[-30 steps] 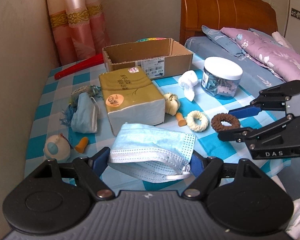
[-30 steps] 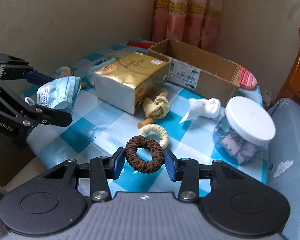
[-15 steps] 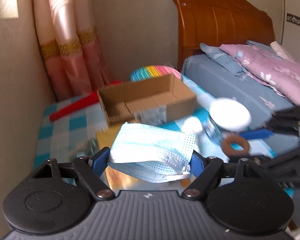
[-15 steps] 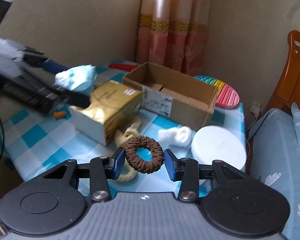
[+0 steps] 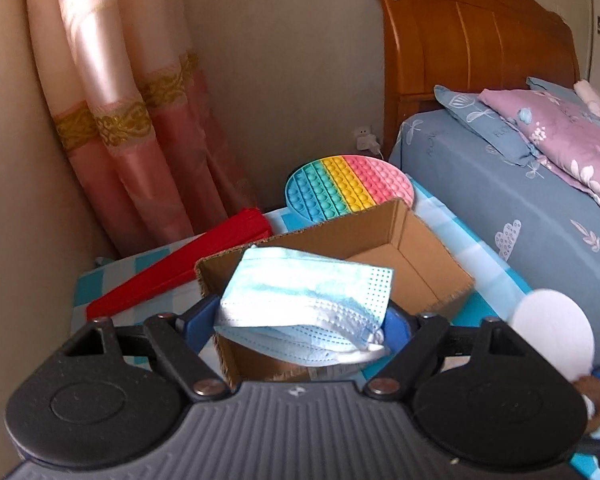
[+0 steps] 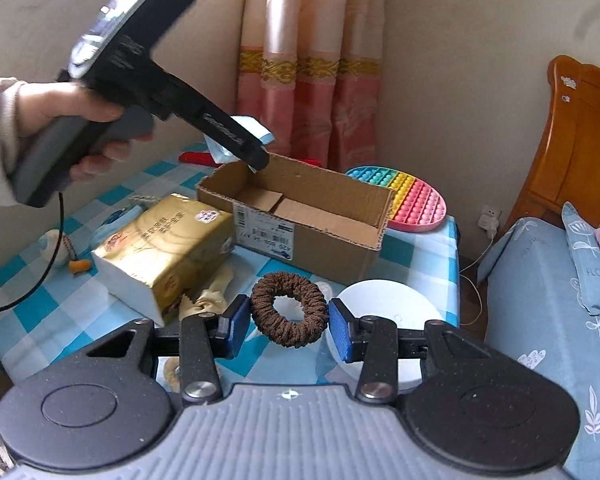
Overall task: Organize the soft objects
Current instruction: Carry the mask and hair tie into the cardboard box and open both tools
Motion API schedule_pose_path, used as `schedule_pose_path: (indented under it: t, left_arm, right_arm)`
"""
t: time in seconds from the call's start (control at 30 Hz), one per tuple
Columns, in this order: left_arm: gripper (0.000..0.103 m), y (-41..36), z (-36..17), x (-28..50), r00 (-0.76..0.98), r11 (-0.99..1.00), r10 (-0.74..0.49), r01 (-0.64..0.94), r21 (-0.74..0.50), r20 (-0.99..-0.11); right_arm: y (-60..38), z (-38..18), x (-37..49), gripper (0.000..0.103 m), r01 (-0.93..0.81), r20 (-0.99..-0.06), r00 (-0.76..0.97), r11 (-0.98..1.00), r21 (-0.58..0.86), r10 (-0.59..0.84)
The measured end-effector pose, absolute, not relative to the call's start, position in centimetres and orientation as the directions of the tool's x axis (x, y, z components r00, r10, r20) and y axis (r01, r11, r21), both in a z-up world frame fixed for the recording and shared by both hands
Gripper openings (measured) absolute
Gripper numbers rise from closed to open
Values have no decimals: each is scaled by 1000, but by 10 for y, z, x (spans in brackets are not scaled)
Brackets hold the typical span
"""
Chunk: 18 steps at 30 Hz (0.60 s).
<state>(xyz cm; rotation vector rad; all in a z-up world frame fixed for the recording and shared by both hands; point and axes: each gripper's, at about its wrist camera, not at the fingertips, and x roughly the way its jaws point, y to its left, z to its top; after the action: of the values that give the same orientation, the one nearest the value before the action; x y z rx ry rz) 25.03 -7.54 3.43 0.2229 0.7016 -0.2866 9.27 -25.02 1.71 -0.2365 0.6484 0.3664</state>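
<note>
**Mask Over the Box**

I was at the drop-off step. My left claw was over the cardboard box, with the blue face masks between its pads. The jaws had just been opening, and the masks still sat between them, sagging a little. I could not tell if the pads still pressed on them. My right claw was clenched on the brown hair tie, above the tabletop in front of the box. The box sat at about 12 o'clock from it, and the white jar lid was just under it at 3 o'clock.

I think the next move called for letting the masks fall inside the box walls, not on the edge. Then the hair tie needed carrying forward over the box.
</note>
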Motion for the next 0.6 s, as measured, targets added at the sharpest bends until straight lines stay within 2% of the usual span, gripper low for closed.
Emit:
schedule_pose_path:
  t: [0.17, 0.23, 0.37, 0.6]
  left_arm:
    - [90, -70, 27, 258, 739, 955, -138, 277, 110, -659]
    - [96, -66, 29, 249, 743, 954, -136, 277, 117, -655]
    - [97, -60, 35, 224, 747, 954, -134, 274, 119, -652]
    - [101, -39, 35, 155, 745, 960, -214, 280, 4, -632]
  right_arm:
    - [-251, 20, 96, 48, -397, -620, 742, 913, -98, 256]
    - [-250, 22, 99, 48, -398, -618, 743, 912, -98, 258]
    - [-246, 26, 106, 48, -403, -614, 745, 909, -101, 262]
    - [-241, 40, 134, 48, -392, -605, 748, 918, -68, 274]
